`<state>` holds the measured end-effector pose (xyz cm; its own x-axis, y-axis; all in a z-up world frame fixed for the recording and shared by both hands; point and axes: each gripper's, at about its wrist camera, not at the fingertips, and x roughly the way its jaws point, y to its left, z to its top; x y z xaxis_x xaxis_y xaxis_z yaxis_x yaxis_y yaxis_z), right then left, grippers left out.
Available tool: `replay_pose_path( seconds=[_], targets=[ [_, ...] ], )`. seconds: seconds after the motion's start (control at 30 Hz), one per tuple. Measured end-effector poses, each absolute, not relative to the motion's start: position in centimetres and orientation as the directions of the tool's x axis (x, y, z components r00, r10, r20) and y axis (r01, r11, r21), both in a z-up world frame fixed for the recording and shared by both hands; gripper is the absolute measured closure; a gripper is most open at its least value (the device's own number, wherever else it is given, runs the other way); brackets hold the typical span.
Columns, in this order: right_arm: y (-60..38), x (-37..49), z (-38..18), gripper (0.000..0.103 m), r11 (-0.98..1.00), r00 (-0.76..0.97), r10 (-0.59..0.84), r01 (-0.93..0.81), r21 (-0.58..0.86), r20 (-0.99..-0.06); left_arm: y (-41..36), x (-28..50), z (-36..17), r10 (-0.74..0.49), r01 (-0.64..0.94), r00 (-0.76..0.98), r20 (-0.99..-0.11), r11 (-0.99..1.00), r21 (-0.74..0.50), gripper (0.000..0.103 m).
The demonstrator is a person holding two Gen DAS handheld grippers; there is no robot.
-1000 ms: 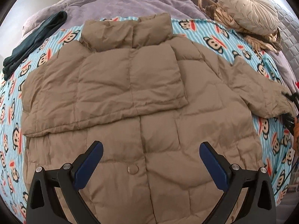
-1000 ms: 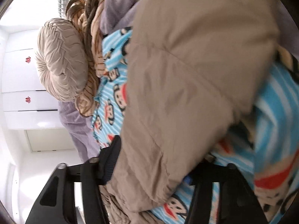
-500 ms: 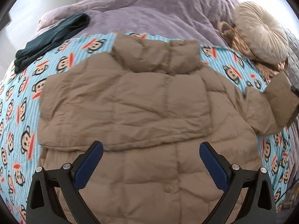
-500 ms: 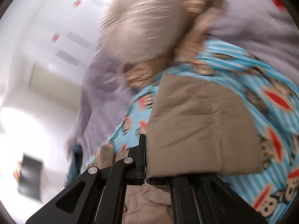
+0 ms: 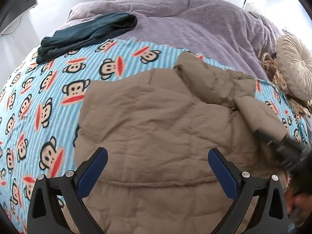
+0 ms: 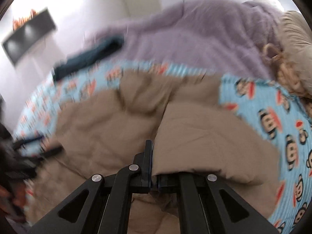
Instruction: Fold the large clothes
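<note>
A tan puffer jacket point(image 5: 156, 128) lies on a blue monkey-print blanket point(image 5: 48, 101), one sleeve folded across its chest. My left gripper point(image 5: 158, 163) is open and empty, hovering over the jacket's lower half. My right gripper point(image 6: 154, 167) is shut on the cuff of the jacket's other sleeve point(image 6: 204, 146) and holds it above the jacket body; it shows at the right edge of the left wrist view point(image 5: 280, 146). The jacket point(image 6: 109, 126) is blurred in the right wrist view.
A folded dark teal garment point(image 5: 87, 33) lies at the far left on the purple duvet point(image 5: 195, 23). A round cream cushion point(image 5: 296, 72) and a woven basket point(image 5: 276, 76) sit at the far right. White cabinets stand behind the bed.
My right gripper has carried the sleeve up and leftward over the jacket body. My left gripper has shifted left and back, so the jacket sits further right in its view.
</note>
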<state>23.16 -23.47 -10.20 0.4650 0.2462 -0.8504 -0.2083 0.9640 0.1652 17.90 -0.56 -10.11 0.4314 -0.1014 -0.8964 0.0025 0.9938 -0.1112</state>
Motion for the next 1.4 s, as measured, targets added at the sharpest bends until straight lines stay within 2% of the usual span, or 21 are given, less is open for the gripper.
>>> replay_pose_path(
  seconds=[0.17, 0.2, 0.27, 0.33, 0.4, 0.5, 0.53, 0.6, 0.63, 0.67, 0.7, 0.73, 0.83, 0.97, 1.07, 1.17, 1.2, 1.23, 1.3, 1.4],
  targets=[
    [-22.1, 21.9, -14.8, 0.096, 0.980, 0.375, 0.154, -0.178, 0.092, -0.914, -0.1, 18.5, -11.5, -0.118, 0.009, 0.417, -0.901, 0.992, -0.126, 0.000],
    [-22.4, 21.8, -15.0, 0.092, 0.981, 0.365, 0.152, -0.168, 0.096, -0.918, -0.2, 18.5, -11.7, -0.125, 0.010, 0.415, -0.901, 0.991, -0.133, 0.000],
    [-22.9, 21.4, -14.9, 0.076, 0.980, 0.348, 0.170, -0.154, 0.123, -0.922, -0.6, 18.7, -12.1, -0.143, 0.012, 0.411, -0.901, 0.988, -0.152, 0.000],
    [-23.7, 20.7, -14.2, 0.040, 0.976, 0.336, 0.208, -0.127, 0.175, -0.918, -1.0, 19.0, -12.3, -0.158, 0.017, 0.407, -0.900, 0.986, -0.166, 0.000],
    [-25.5, 19.6, -13.1, 0.035, 0.962, 0.351, 0.271, -0.060, 0.267, -0.896, -1.4, 19.1, -12.6, -0.175, 0.024, 0.401, -0.899, 0.983, -0.181, 0.000],
    [-29.8, 18.9, -12.5, 0.035, 0.881, 0.379, 0.389, 0.113, 0.460, -0.840, -1.7, 19.5, -12.9, -0.228, 0.046, 0.379, -0.897, 0.973, -0.228, 0.003],
    [-31.4, 18.7, -12.7, 0.035, 0.845, 0.397, 0.402, 0.185, 0.501, -0.825, -1.7, 19.6, -12.9, -0.242, 0.052, 0.376, -0.894, 0.969, -0.240, 0.010],
    [-35.0, 18.0, -13.2, 0.035, 0.741, 0.451, 0.418, 0.332, 0.583, -0.789, -1.5, 19.7, -12.9, -0.255, 0.057, 0.366, -0.895, 0.966, -0.251, 0.012],
    [-36.6, 17.7, -13.4, 0.040, 0.685, 0.481, 0.416, 0.393, 0.614, -0.772, -1.3, 19.8, -12.9, -0.263, 0.055, 0.368, -0.892, 0.964, -0.261, 0.012],
    [-37.9, 17.6, -13.5, 0.050, 0.639, 0.509, 0.405, 0.437, 0.633, -0.760, -1.0, 19.8, -12.8, -0.275, 0.053, 0.369, -0.888, 0.960, -0.276, 0.012],
    [-38.6, 17.7, -13.5, 0.079, 0.614, 0.524, 0.393, 0.462, 0.640, -0.756, -0.7, 19.8, -12.8, -0.294, 0.049, 0.369, -0.882, 0.953, -0.298, 0.012],
    [-38.9, 18.3, -13.5, 0.092, 0.609, 0.526, 0.385, 0.472, 0.637, -0.759, -0.4, 19.8, -12.7, -0.311, 0.046, 0.370, -0.875, 0.947, -0.317, 0.012],
    [-37.6, 19.7, -12.0, 0.094, 0.665, 0.543, 0.383, 0.400, 0.631, -0.747, 0.6, 19.8, -12.2, -0.383, 0.039, 0.381, -0.842, 0.916, -0.399, 0.012],
    [-31.1, 21.6, -9.2, 0.094, 0.812, 0.517, 0.422, 0.150, 0.564, -0.745, 2.5, 20.2, -11.7, -0.463, 0.014, 0.398, -0.792, 0.867, -0.499, 0.012],
    [-25.8, 22.1, -8.9, 0.094, 0.875, 0.463, 0.431, -0.005, 0.484, -0.775, 3.5, 20.7, -11.7, -0.534, -0.001, 0.389, -0.751, 0.815, -0.580, 0.012],
    [-22.2, 21.7, -9.9, 0.092, 0.899, 0.388, 0.428, -0.086, 0.430, -0.816, 3.4, 21.3, -12.2, -0.610, 0.013, 0.348, -0.712, 0.762, -0.647, 0.012],
    [-21.4, 21.6, -10.5, 0.082, 0.901, 0.351, 0.430, -0.099, 0.423, -0.832, 3.1, 21.3, -12.4, -0.632, 0.018, 0.329, -0.701, 0.747, -0.665, 0.012],
    [-20.8, 21.3, -11.1, 0.061, 0.903, 0.306, 0.429, -0.110, 0.416, -0.850, 2.7, 21.4, -12.6, -0.652, 0.024, 0.312, -0.691, 0.732, -0.680, 0.012],
    [-20.7, 20.4, -12.0, 0.033, 0.905, 0.266, 0.425, -0.123, 0.406, -0.865, 1.8, 21.4, -12.9, -0.692, 0.032, 0.286, -0.662, 0.698, -0.716, 0.012],
    [-21.7, 18.4, -12.2, 0.033, 0.906, 0.250, 0.422, -0.159, 0.393, -0.871, 0.6, 21.6, -13.2, -0.725, 0.044, 0.265, -0.635, 0.667, -0.743, 0.012]
  ],
)
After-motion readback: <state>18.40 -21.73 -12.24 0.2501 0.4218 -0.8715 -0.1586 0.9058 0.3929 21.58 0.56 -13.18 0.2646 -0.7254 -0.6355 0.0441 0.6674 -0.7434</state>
